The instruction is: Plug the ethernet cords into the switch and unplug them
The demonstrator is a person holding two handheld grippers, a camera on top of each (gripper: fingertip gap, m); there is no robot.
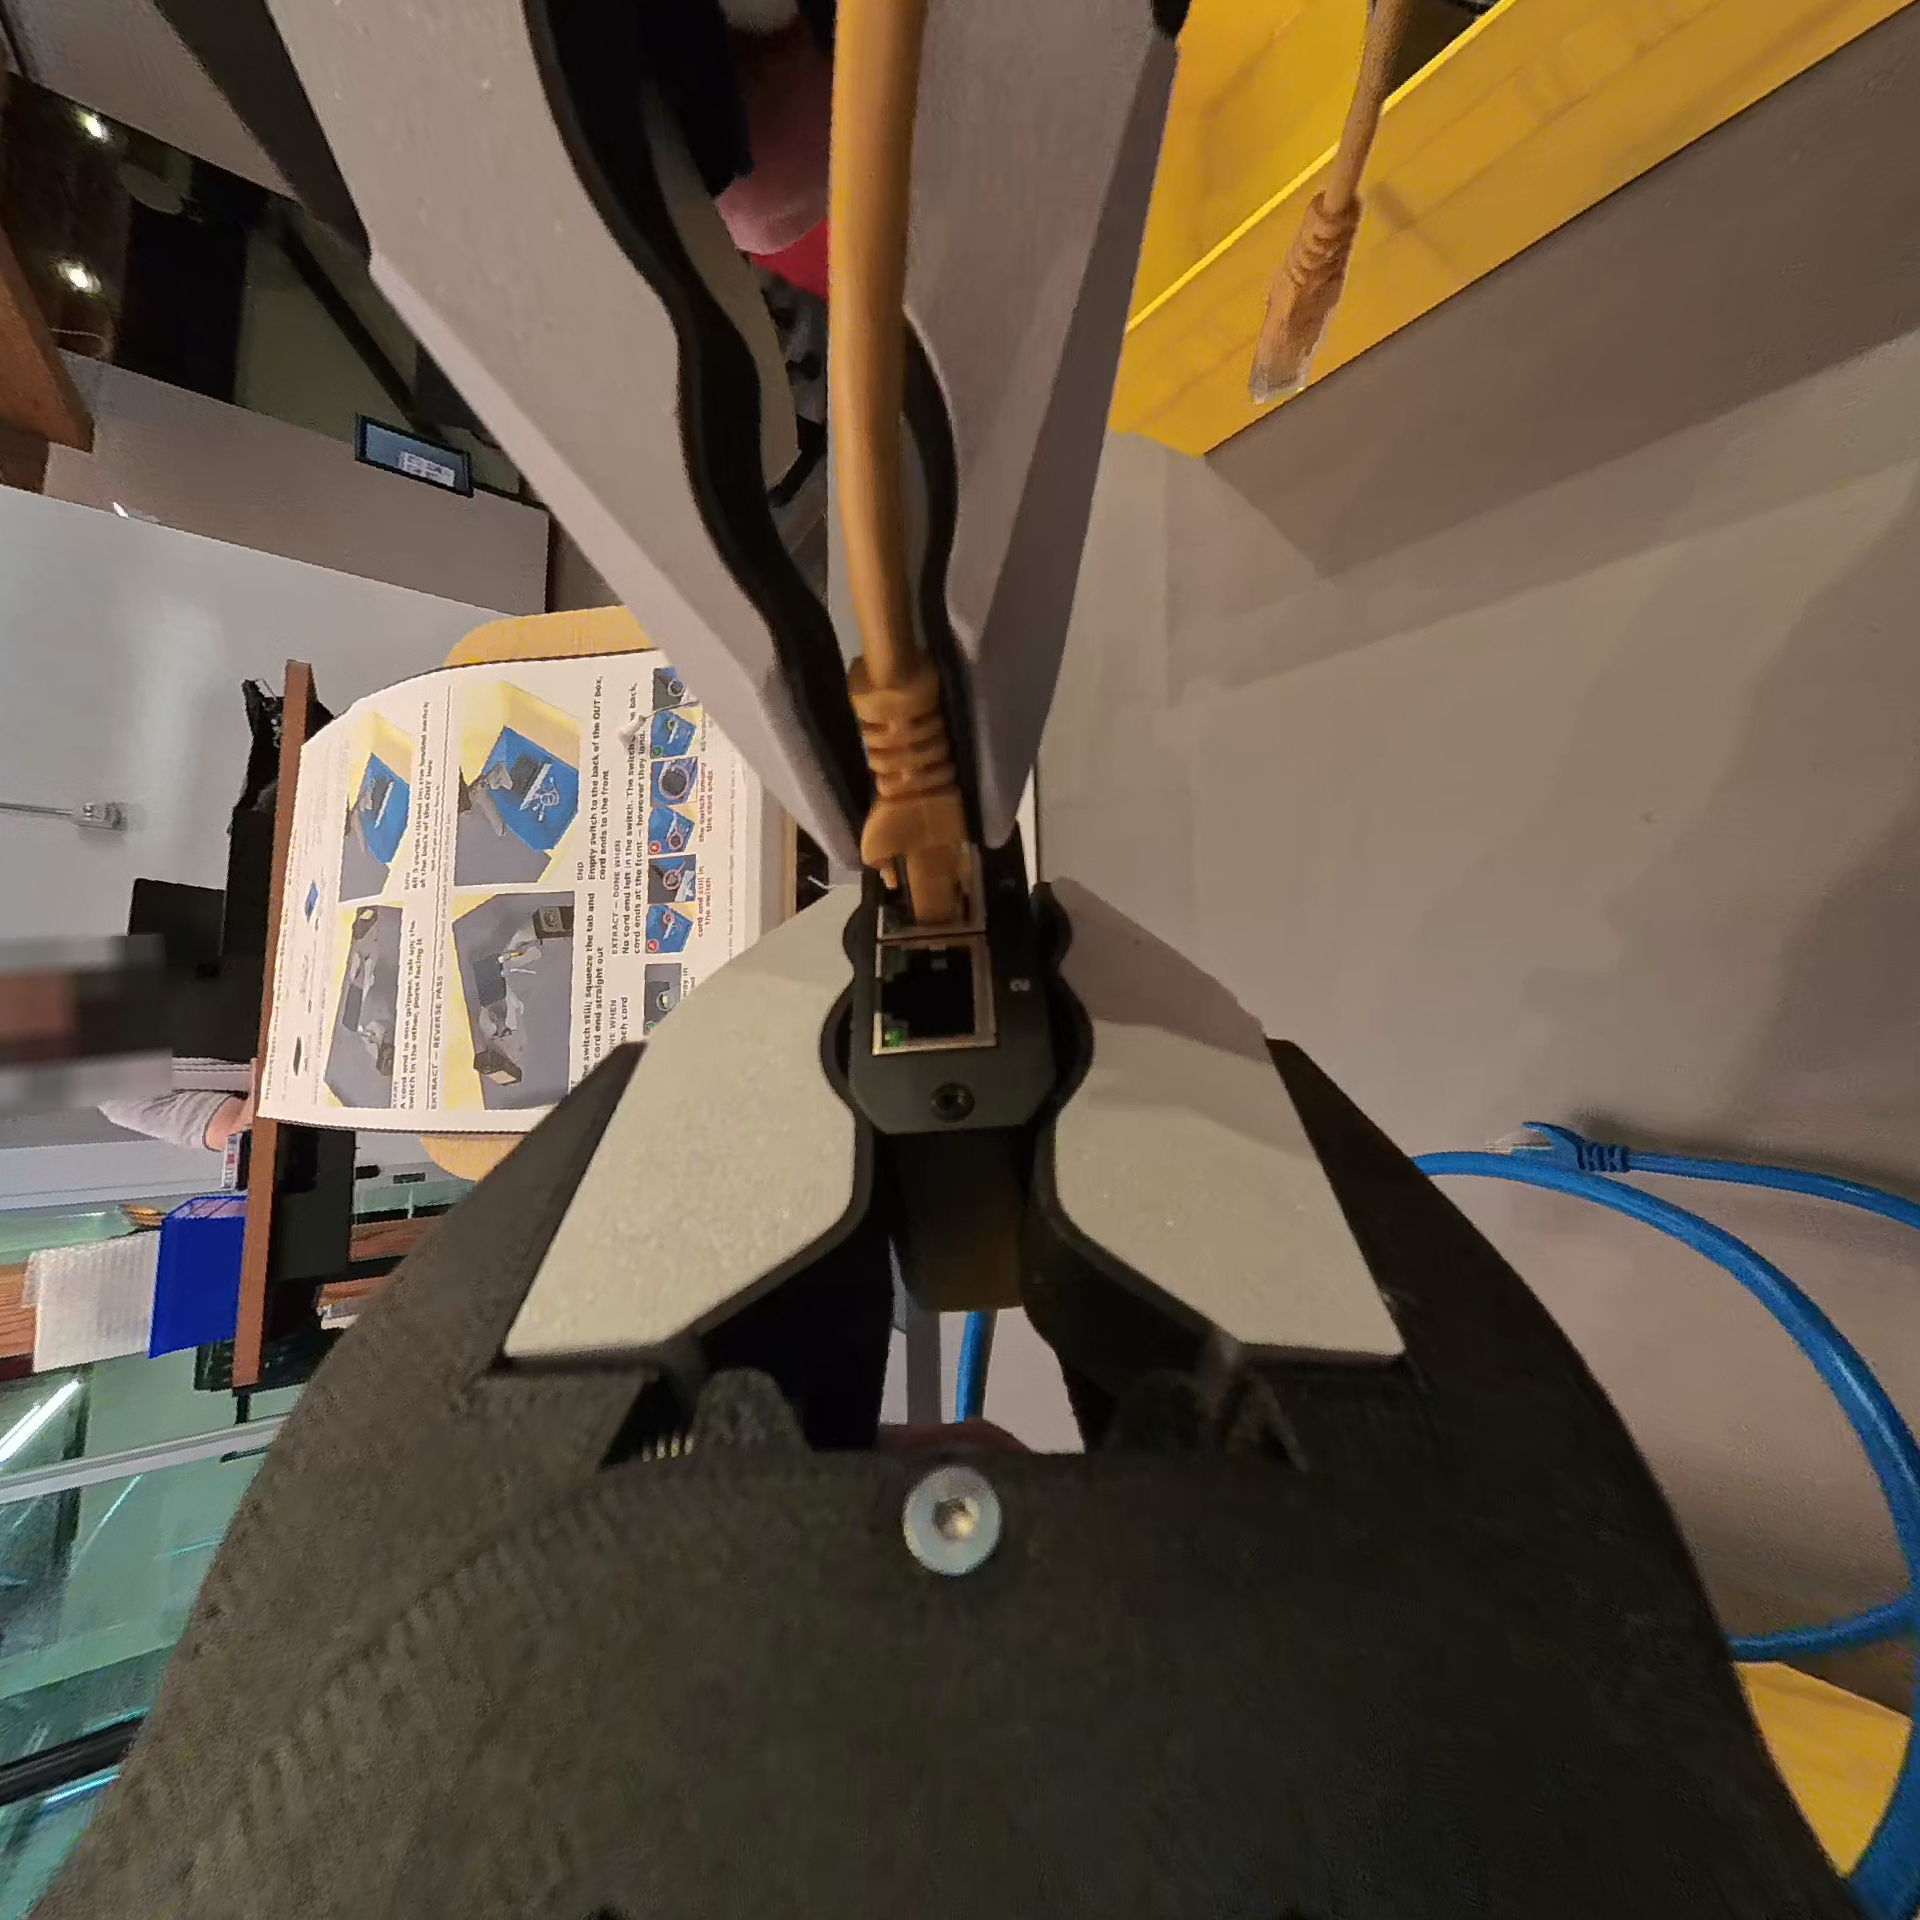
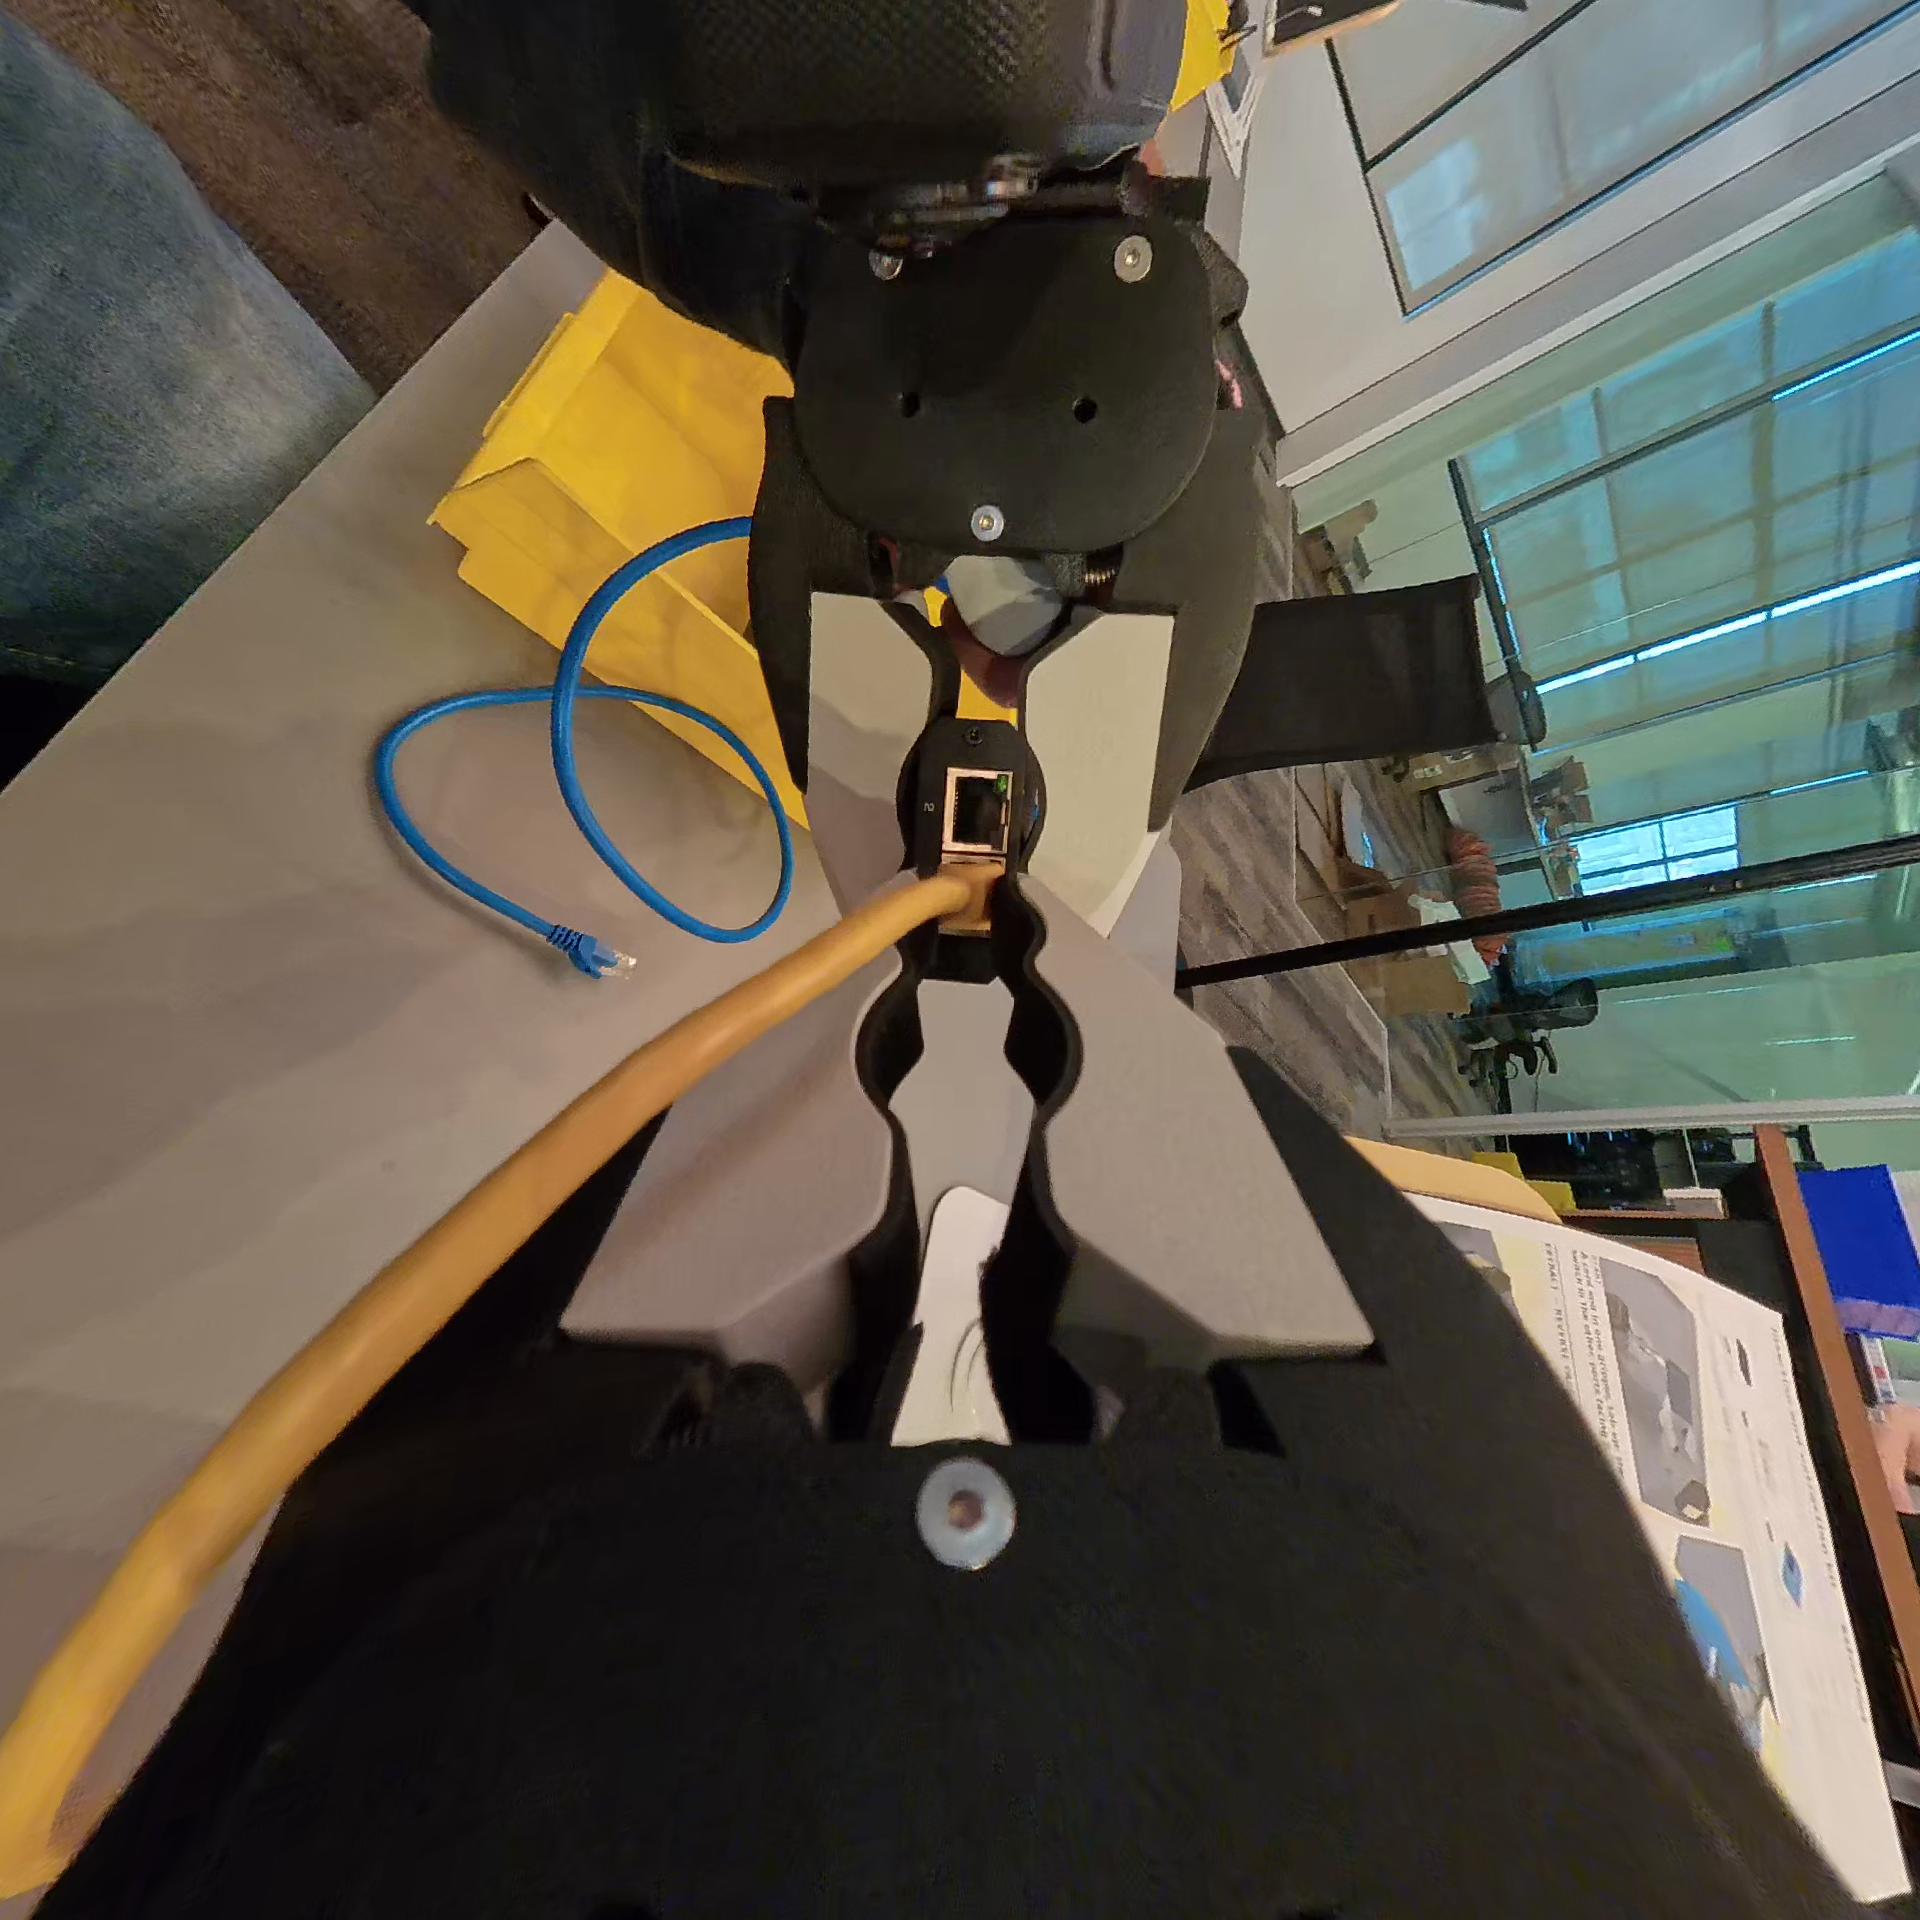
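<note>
My left gripper (image 1: 948, 997) is shut on a small black switch (image 1: 940, 1081) and holds it off the grey table (image 1: 1507, 831). My right gripper (image 2: 971, 906) is shut on the tan cord's plug (image 2: 971, 899), facing the left gripper. The plug's tip (image 1: 928, 883) sits in the mouth of one switch port; I cannot tell how deep. The port beside it (image 1: 932, 1003) is empty and shows a small green light. The tan cord (image 2: 499, 1174) trails back past my right gripper. Its other plug (image 1: 1299, 301) hangs free. A blue cord (image 2: 582, 831) lies looped on the table, plug (image 2: 592, 951) free.
A yellow bin (image 2: 623, 468) stands on the table beyond the blue cord; it also shows in the left wrist view (image 1: 1351, 208). A printed instruction sheet (image 1: 488, 894) stands past the table's edge. A black chair (image 2: 1371, 675) and glass walls lie beyond. About 5 cm separates my left fingertips from my right.
</note>
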